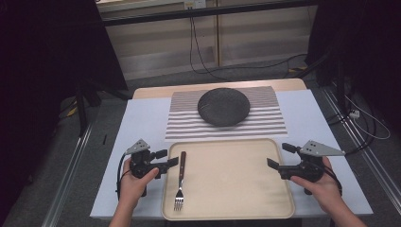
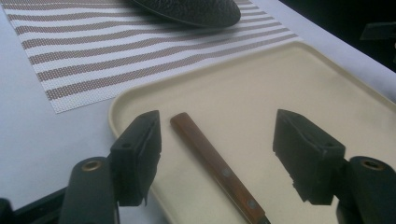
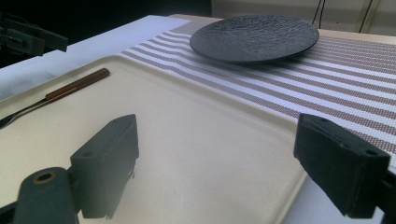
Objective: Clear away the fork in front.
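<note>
Two handheld grippers flank a beige tray (image 1: pixel 236 189) at the desk's near edge. At the tray's left rim, the left gripper (image 1: pixel 166 158) has its jaws spread apart and empty, with the wooden handle of a fork (image 1: pixel 180 179) lying between them on the tray, untouched. The fork lies along the tray's left side, tines toward the near edge. At the right rim, the right gripper (image 1: pixel 279 155) has its jaws wide open, holding nothing. Beyond, a dark plate (image 1: pixel 223 106) rests on a striped placemat (image 1: pixel 269 118) toward the far edge.
</note>
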`<action>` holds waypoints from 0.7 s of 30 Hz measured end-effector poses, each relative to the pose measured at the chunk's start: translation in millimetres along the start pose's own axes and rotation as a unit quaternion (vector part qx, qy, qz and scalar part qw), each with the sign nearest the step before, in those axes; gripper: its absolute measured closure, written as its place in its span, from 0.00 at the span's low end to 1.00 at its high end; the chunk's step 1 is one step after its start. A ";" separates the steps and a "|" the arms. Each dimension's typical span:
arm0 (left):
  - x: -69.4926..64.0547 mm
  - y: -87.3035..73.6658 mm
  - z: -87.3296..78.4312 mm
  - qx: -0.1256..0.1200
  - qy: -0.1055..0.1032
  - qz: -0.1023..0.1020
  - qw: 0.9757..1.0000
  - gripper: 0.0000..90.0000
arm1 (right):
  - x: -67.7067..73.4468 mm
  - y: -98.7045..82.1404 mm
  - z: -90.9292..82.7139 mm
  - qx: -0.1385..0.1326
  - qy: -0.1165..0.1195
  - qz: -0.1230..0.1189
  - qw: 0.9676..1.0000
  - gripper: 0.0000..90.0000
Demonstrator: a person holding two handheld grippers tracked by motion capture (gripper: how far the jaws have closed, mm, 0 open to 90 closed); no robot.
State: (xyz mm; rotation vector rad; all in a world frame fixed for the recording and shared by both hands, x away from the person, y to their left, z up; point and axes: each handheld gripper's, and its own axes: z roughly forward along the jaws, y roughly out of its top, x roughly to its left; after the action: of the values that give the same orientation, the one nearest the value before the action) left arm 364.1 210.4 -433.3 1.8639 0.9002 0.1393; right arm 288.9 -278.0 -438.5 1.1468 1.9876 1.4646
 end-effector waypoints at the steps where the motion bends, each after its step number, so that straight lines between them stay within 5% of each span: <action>1: -0.1 -0.4 -1.5 0.002 0.000 0.004 1.000 0.34 | 0.3 -0.2 -0.8 0.001 0.000 -0.001 1.000 0.16; 21: 1.9 -12.5 -26.0 0.003 0.020 0.023 1.000 0.21 | 4.0 -9.0 -13.3 0.013 -0.003 -0.004 1.000 0.16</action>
State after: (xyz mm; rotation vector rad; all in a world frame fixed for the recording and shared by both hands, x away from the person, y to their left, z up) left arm 346.8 233.5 -431.9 1.8937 0.8860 0.2042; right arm 273.5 -283.5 -441.5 1.1512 2.0106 1.4352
